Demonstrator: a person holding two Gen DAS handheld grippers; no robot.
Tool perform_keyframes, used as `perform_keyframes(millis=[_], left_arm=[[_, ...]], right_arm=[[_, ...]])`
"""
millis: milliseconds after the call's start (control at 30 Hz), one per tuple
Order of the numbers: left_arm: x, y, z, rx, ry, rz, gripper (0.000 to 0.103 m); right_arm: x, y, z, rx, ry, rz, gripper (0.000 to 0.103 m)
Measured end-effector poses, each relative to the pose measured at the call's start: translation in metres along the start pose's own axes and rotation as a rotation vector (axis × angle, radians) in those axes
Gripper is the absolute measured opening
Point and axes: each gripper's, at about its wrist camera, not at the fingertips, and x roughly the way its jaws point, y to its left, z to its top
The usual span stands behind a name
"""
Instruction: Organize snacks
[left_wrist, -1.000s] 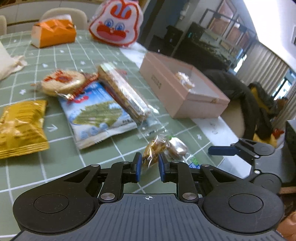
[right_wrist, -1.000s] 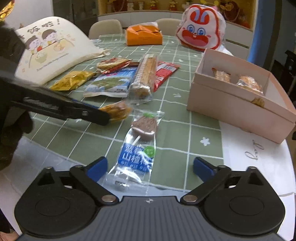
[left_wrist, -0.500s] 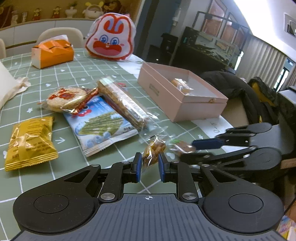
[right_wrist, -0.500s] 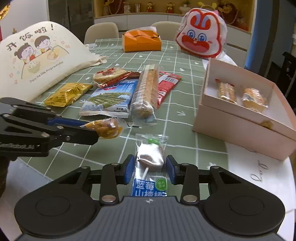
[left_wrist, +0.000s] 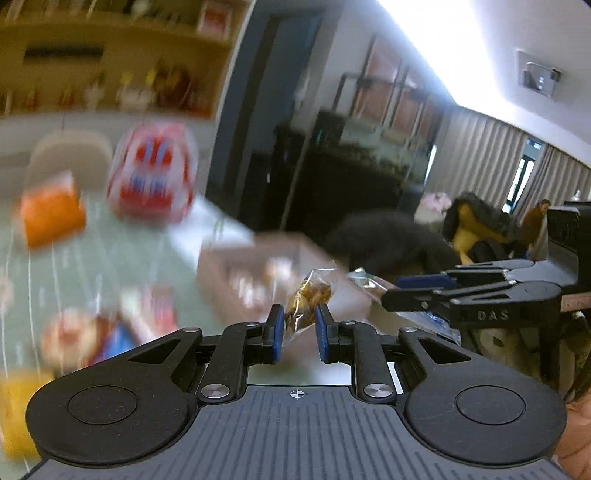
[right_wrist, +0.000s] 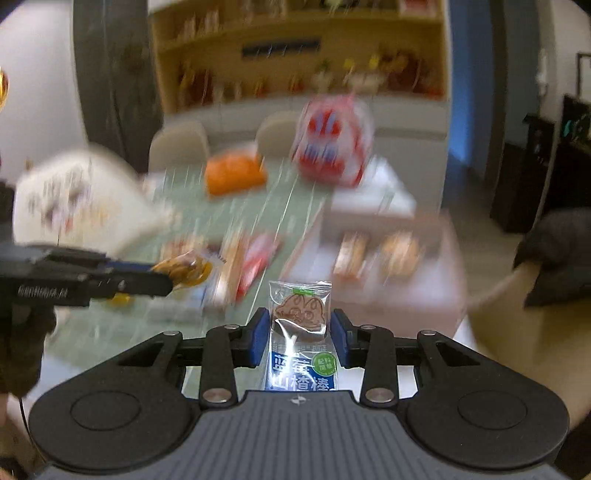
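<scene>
My left gripper (left_wrist: 298, 326) is shut on a small clear packet of brown snack (left_wrist: 310, 295) and holds it up above the table. It also shows in the right wrist view (right_wrist: 184, 267) at the left. My right gripper (right_wrist: 299, 332) is shut on a blue-and-white lollipop packet (right_wrist: 300, 332), lifted off the table. The right gripper shows in the left wrist view (left_wrist: 424, 290) at the right. The pink box (right_wrist: 373, 291) with several wrapped snacks inside lies ahead, blurred.
Both views are motion-blurred. On the green checked tablecloth (right_wrist: 280, 199) lie several snack packets (right_wrist: 247, 266), an orange tissue box (right_wrist: 232, 173), a red-and-white rabbit bag (right_wrist: 332, 144) and a white cloth bag (right_wrist: 74, 199). A dark coat (left_wrist: 388, 240) lies beyond the table's edge.
Both grippers have risen from the table with their packets and tilted upward. The table and box now sit lower and farther in both views.
</scene>
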Motion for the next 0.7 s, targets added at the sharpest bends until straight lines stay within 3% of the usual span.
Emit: perform_keyframes(millis=[100,200,333,367,533,633,700], left_arm=[[0.036,-0.014,0.047,-0.006,0.005,0.007,0.023],[0.086,-0.012,0.074,-0.060,0.041,0.022,0.023],[0.158,0.017,0.066,-0.208,0.149,0.046,0.023],[0.168,0.022,0.061,-0.227,0.176,0.040,0.023],[0.168,0.045,0.040,-0.319,0.224,-0.050,0.023],[0.140,0.061,0.031,-0.327,0.194,-0.087,0.023],[0.111,0.077,0.022,-0.327,0.166,-0.061,0.023]], right_arm=[[-0.004,-0.020,0.045,-0.005,-0.069,-0.036,0.036],[0.015,-0.050,0.081,0.071,-0.080,-0.058,0.036],[0.066,-0.094,0.102,0.164,-0.004,-0.029,0.057],[0.076,-0.102,0.099,0.187,0.003,-0.046,0.058],[0.098,-0.114,0.079,0.196,0.043,-0.076,0.058],[0.093,-0.098,0.069,0.140,0.036,-0.139,0.061],[0.085,-0.083,0.067,0.112,0.033,-0.145,0.067]])
